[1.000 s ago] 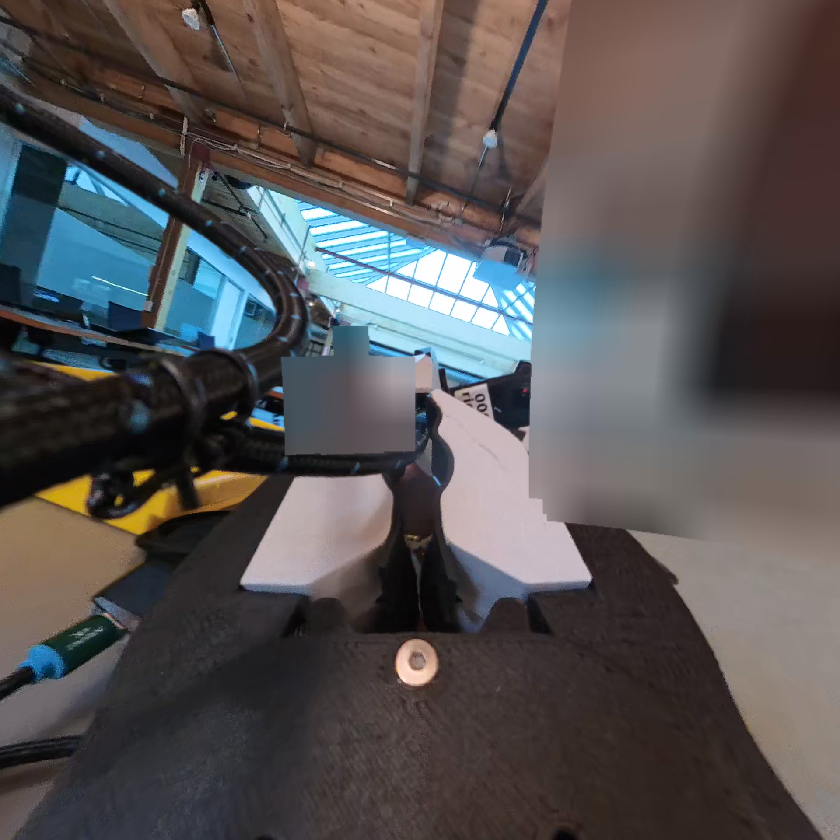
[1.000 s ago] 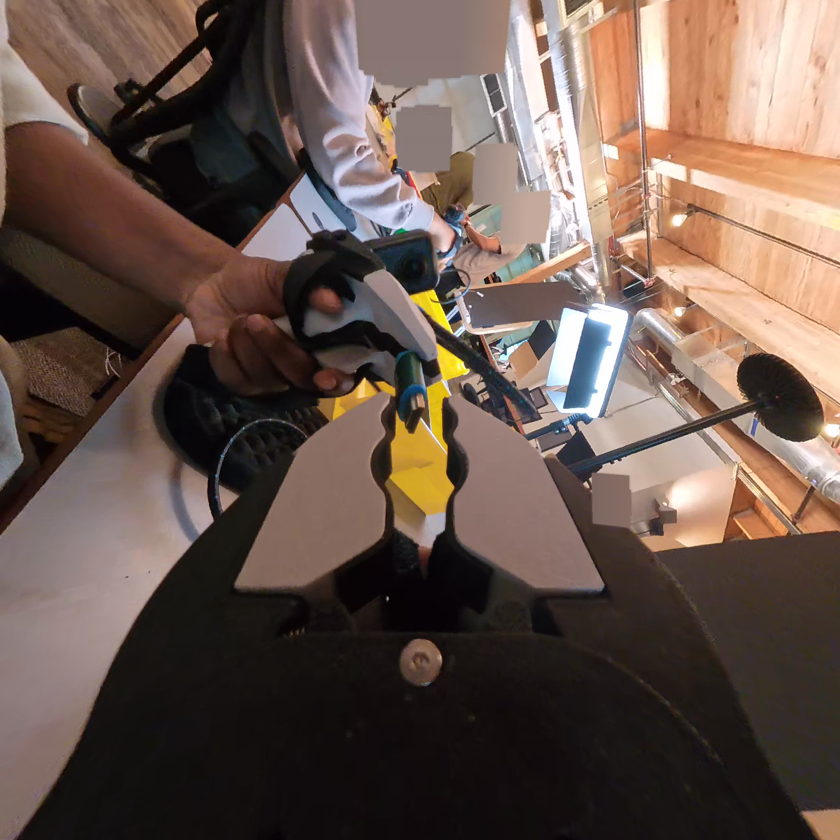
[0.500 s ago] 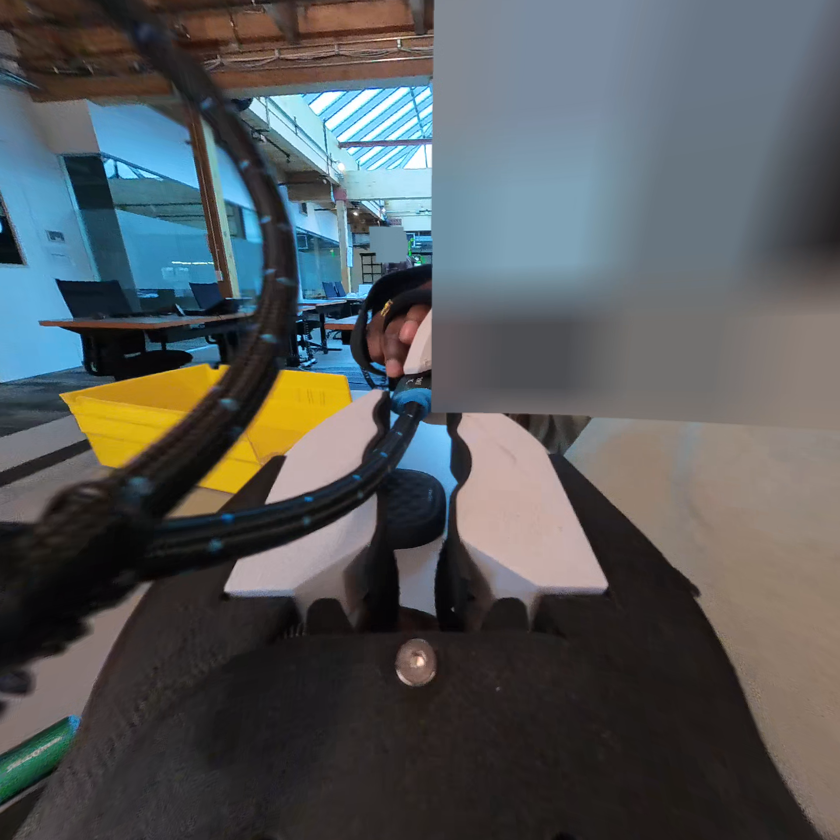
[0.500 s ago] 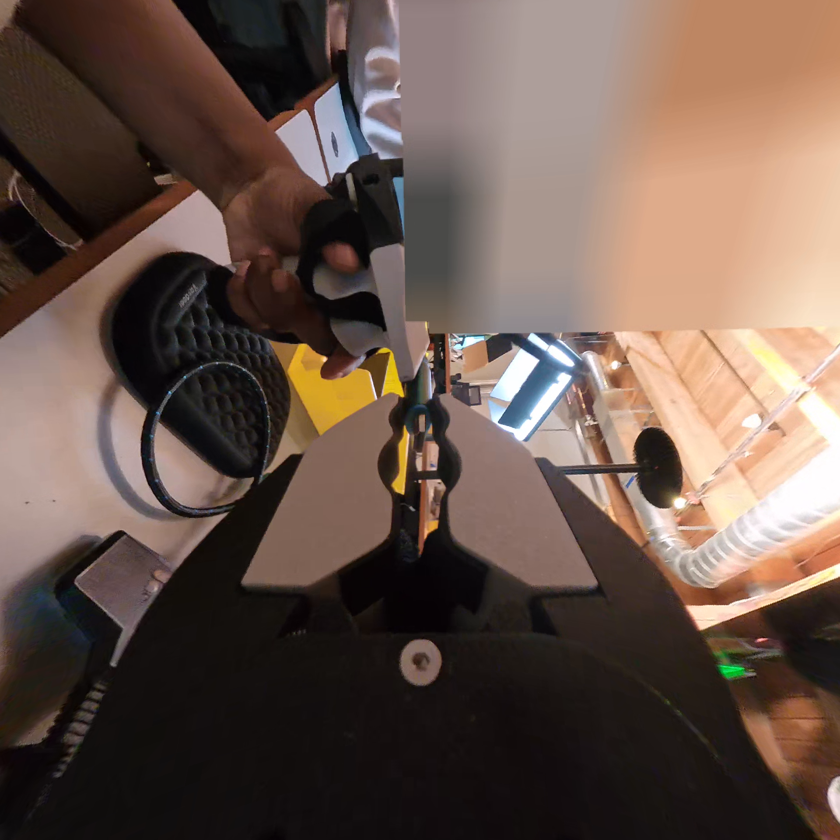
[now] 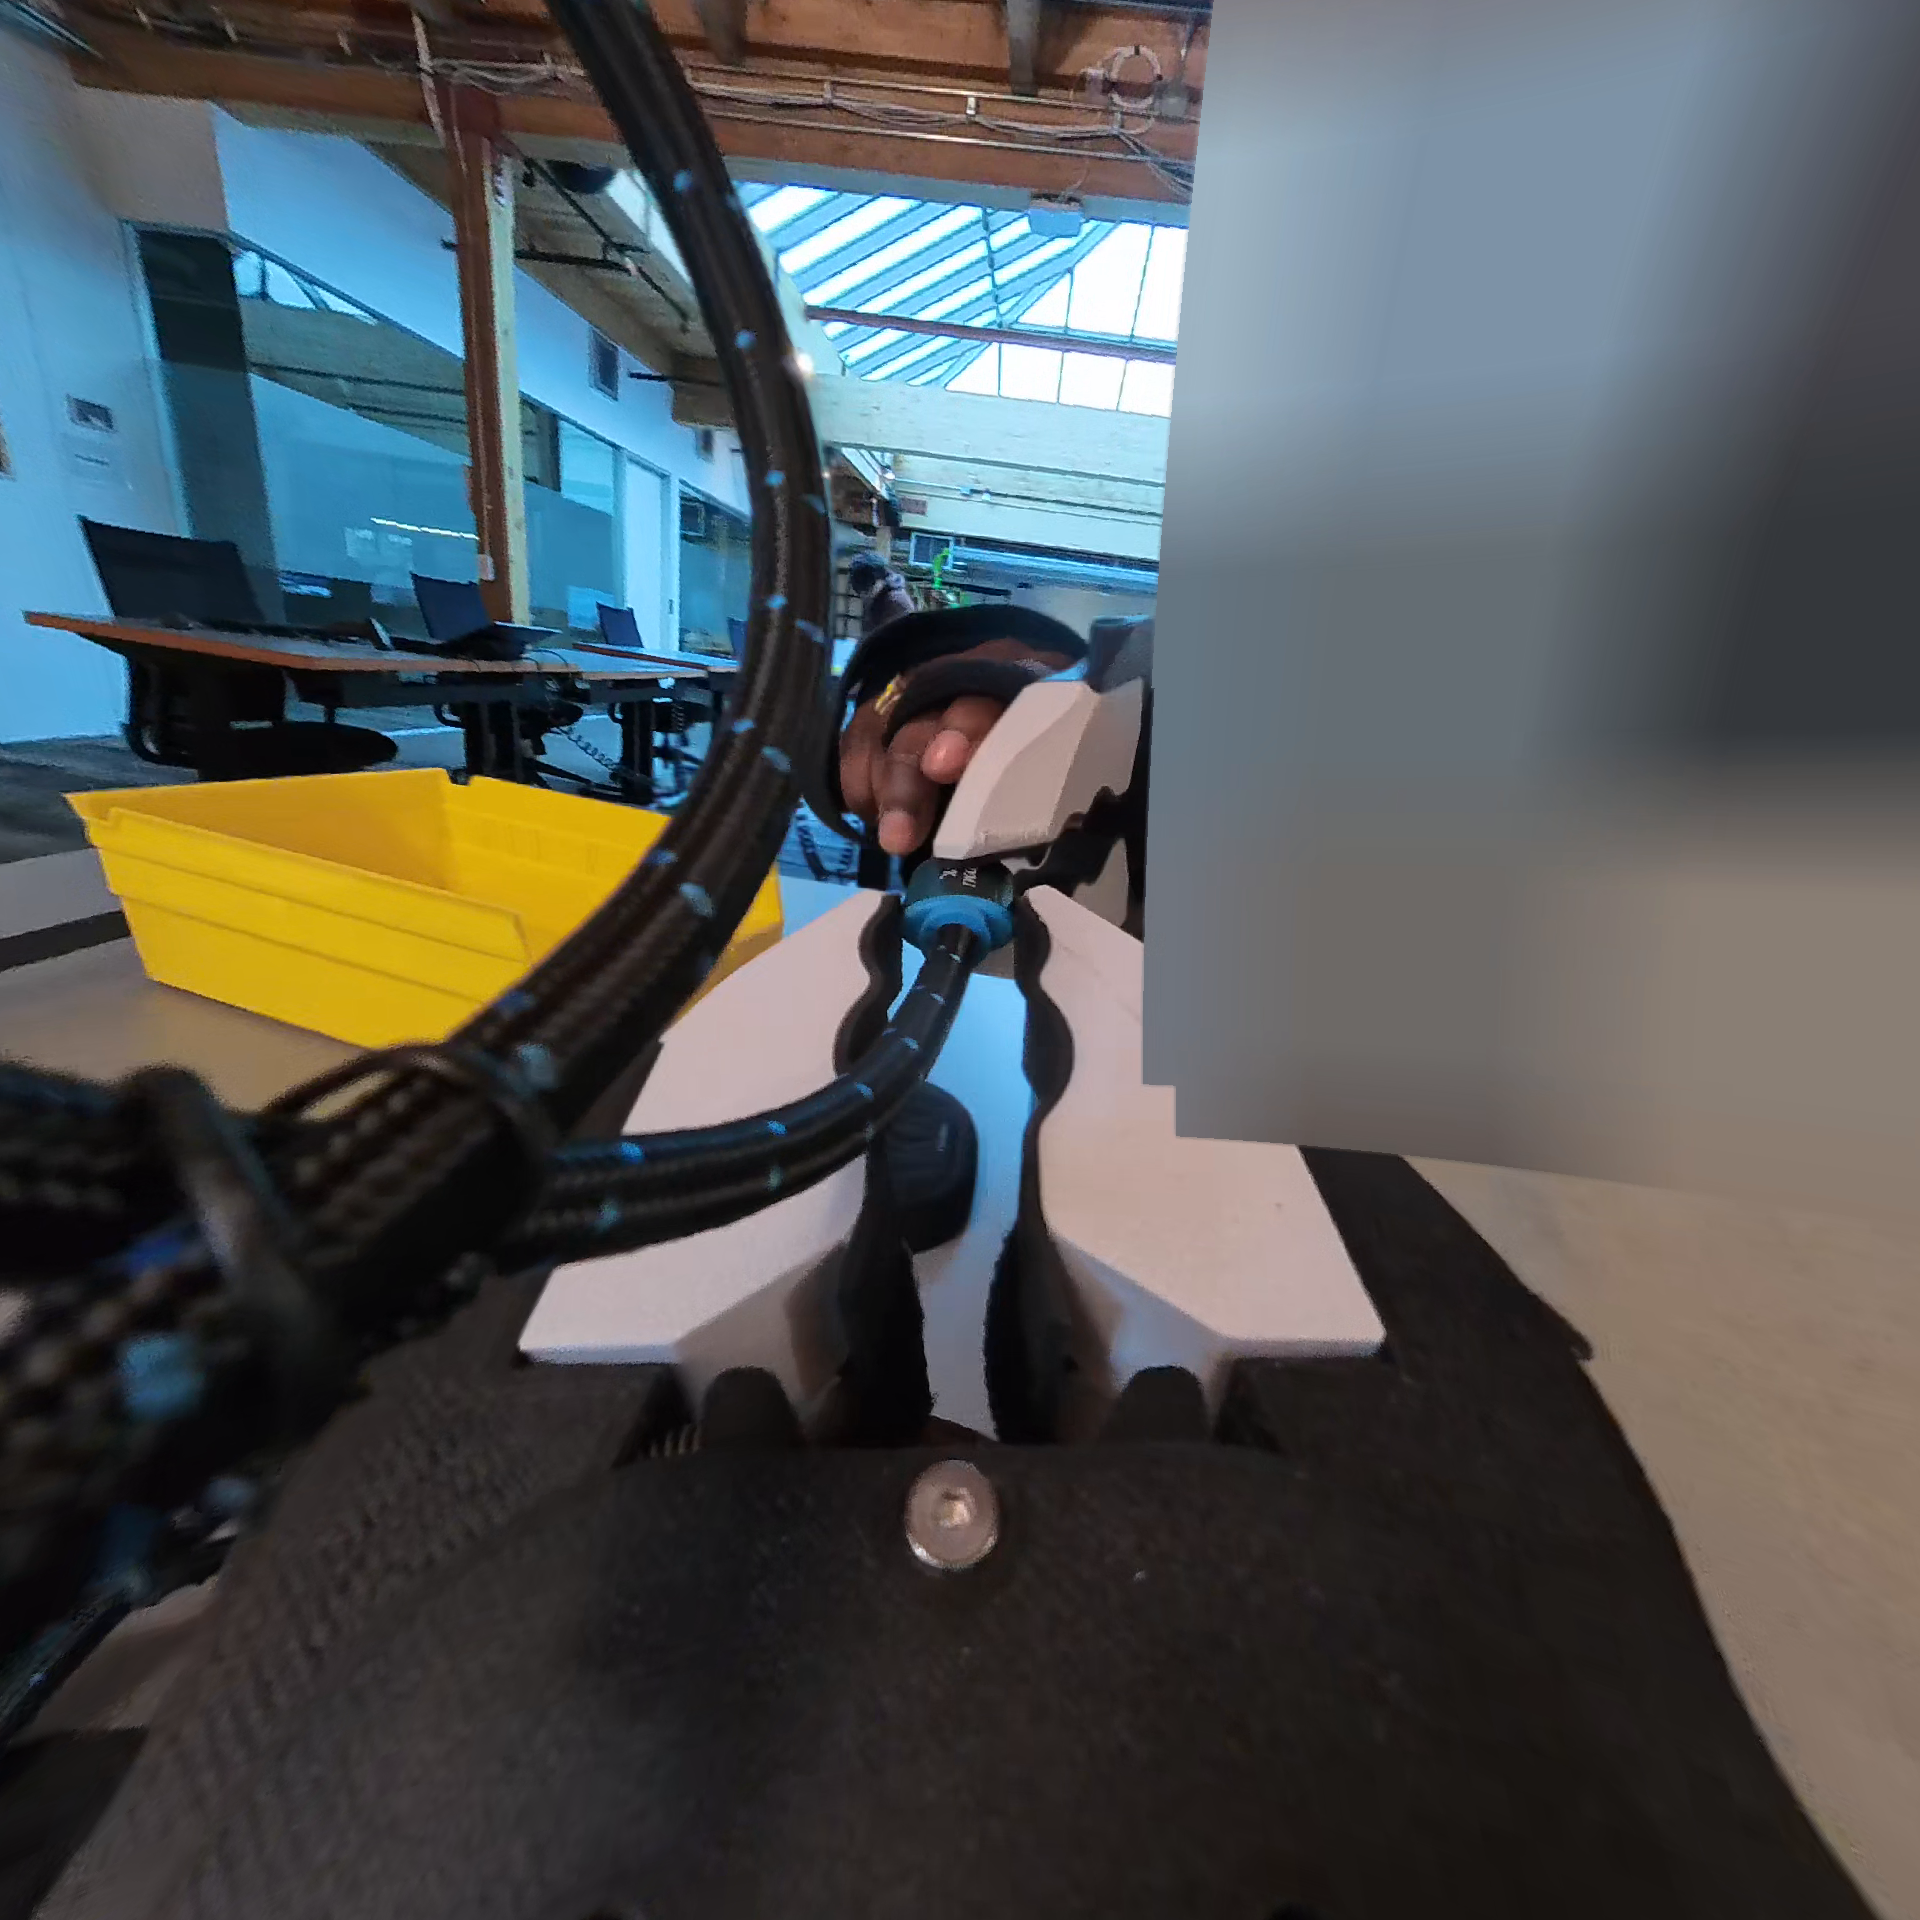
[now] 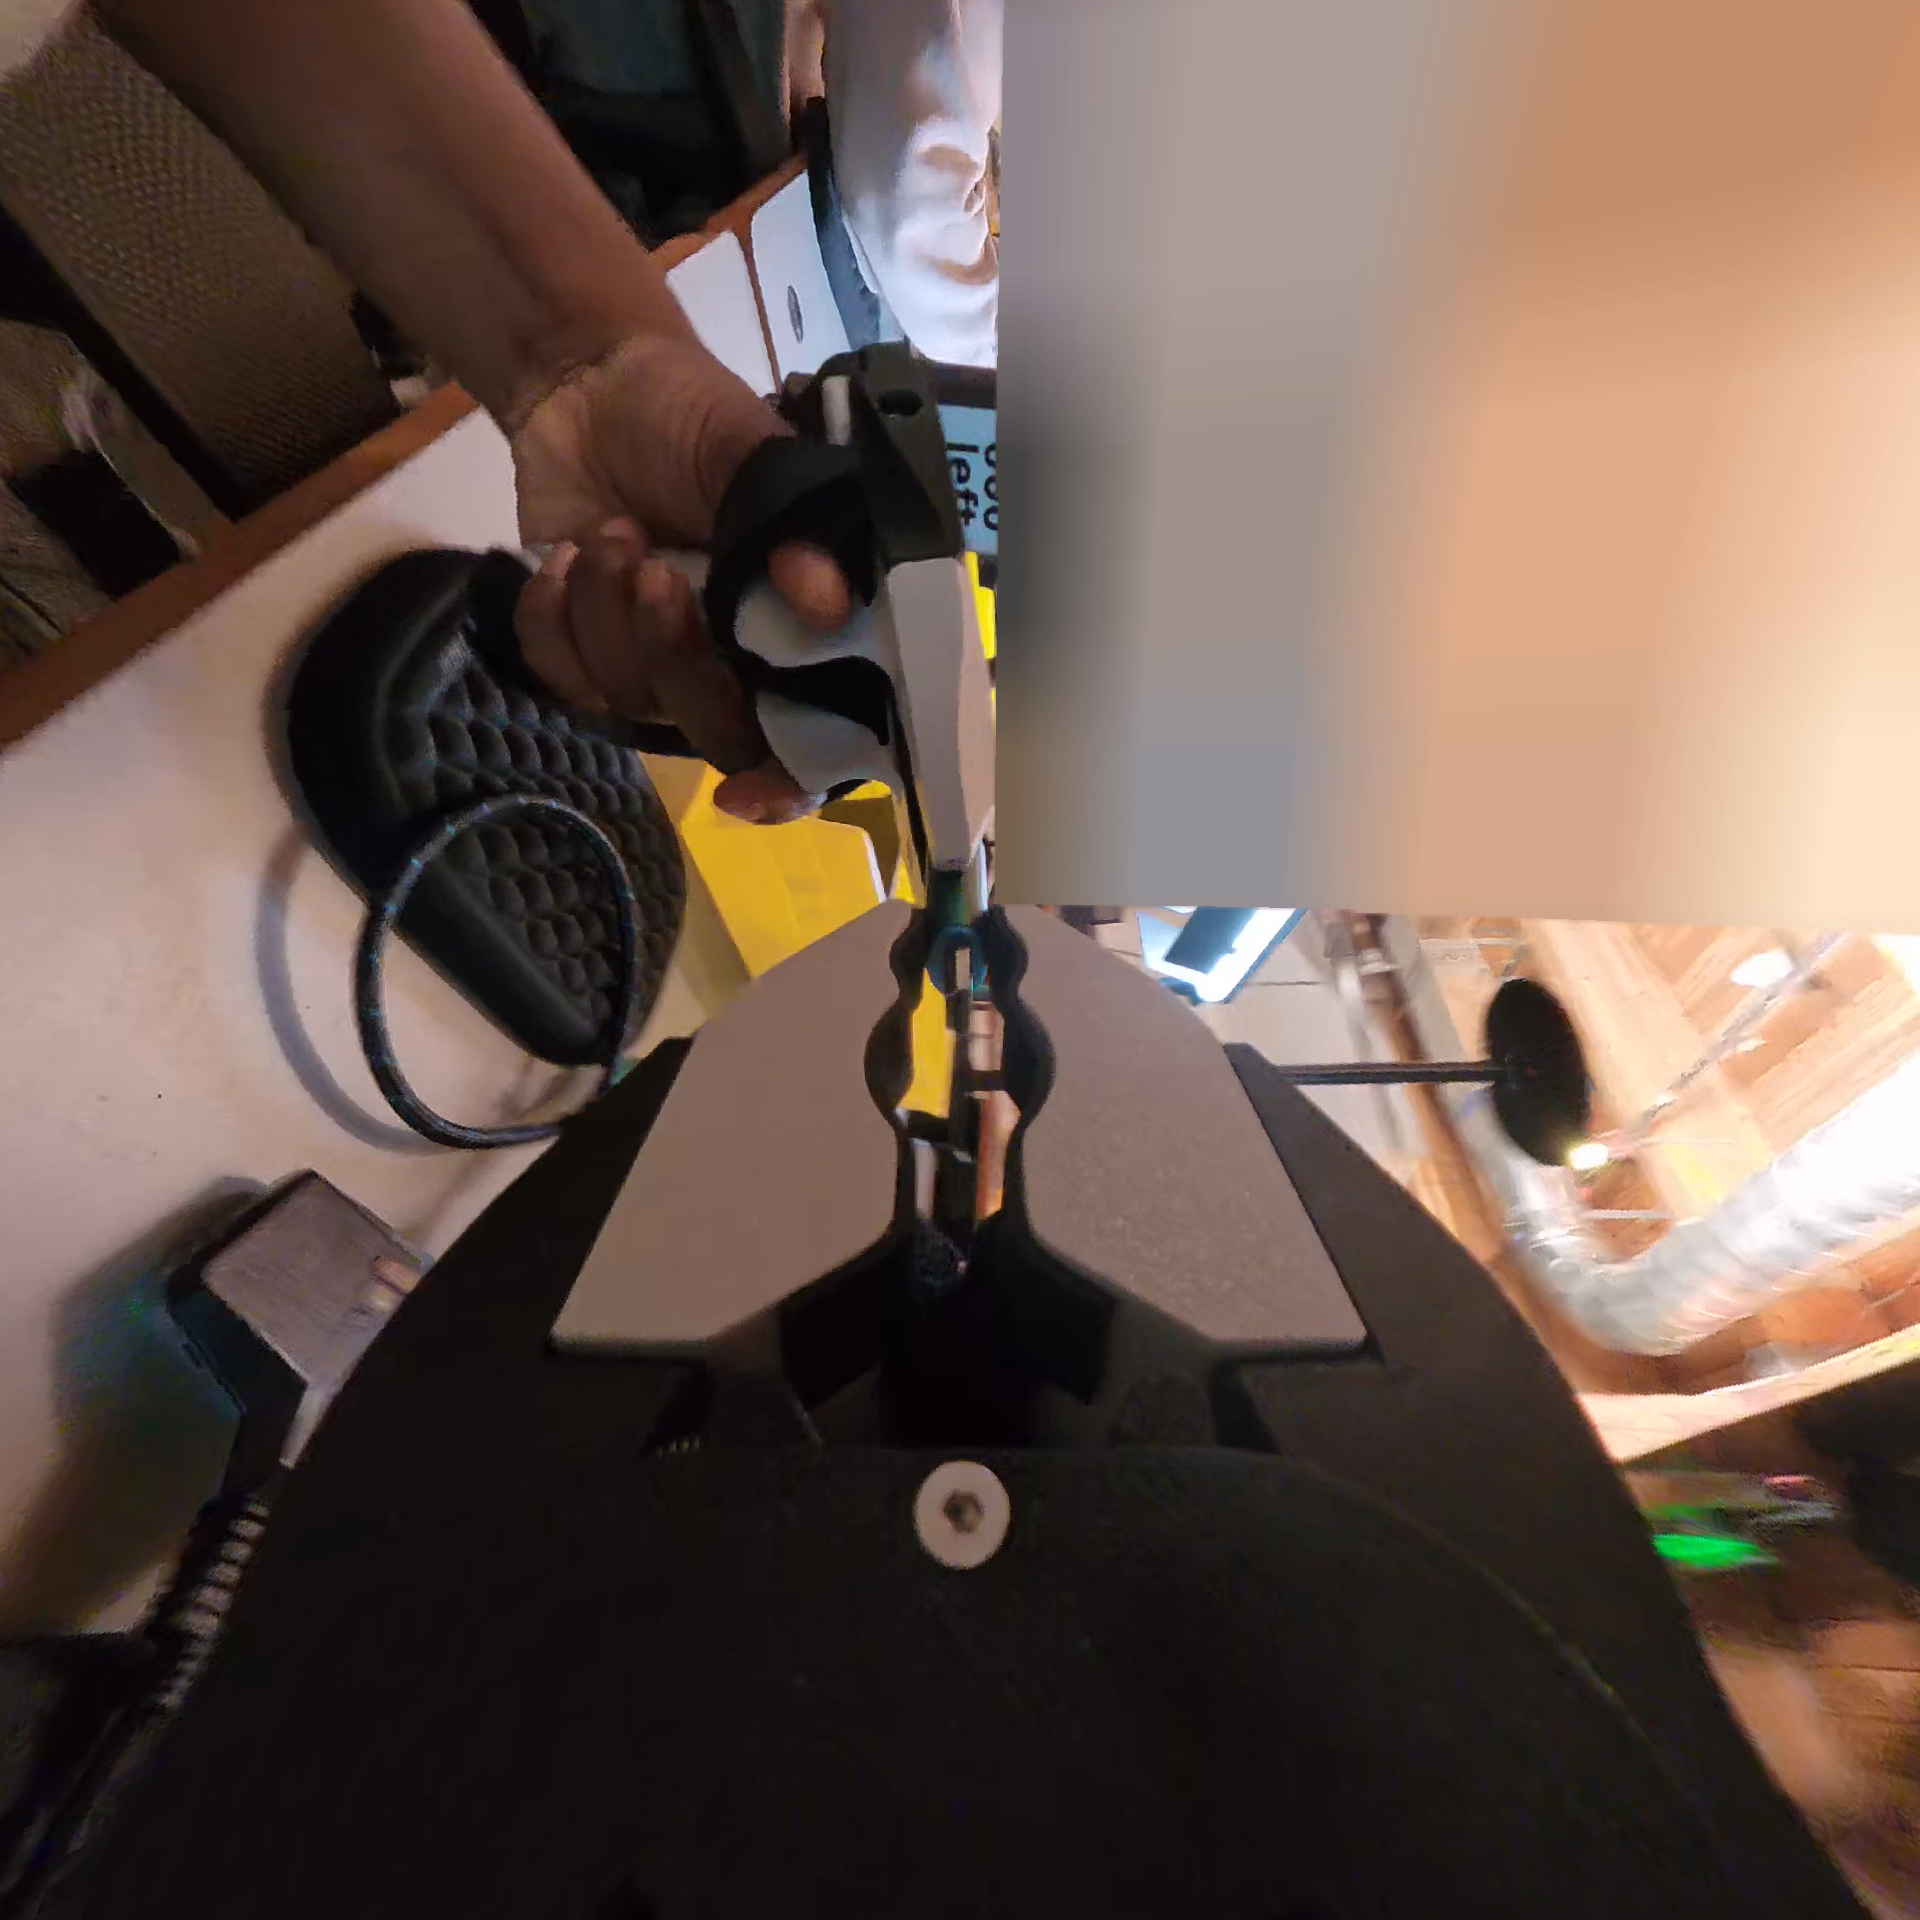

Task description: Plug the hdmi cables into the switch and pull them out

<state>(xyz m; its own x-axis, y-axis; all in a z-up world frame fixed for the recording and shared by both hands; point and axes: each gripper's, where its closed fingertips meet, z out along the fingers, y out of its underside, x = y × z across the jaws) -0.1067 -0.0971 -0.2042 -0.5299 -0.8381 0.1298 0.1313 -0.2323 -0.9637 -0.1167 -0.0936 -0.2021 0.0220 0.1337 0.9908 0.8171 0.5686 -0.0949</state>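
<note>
- Left gripper (image 5: 954, 930): the jaws stand narrowly apart on either side of the blue collar of the HDMI connector (image 5: 958, 891). I cannot tell whether they press it.
- The braided cable (image 5: 727, 1143) runs from that collar between the jaws and off to the left, joining a tied bundle.
- A yellow bin (image 5: 343, 904) sits on the desk (image 5: 1714, 1455) behind the bundle.
- Right gripper (image 6: 951, 940): the jaws are closed onto the same connector, held in the air above the desk.
- In the right wrist view, from the left: the grey switch (image 6: 301, 1278) lies on the desk, then a black dimpled pad (image 6: 468, 748) with a cable loop across it, then a hand (image 6: 644, 582) holding the left gripper.
</note>
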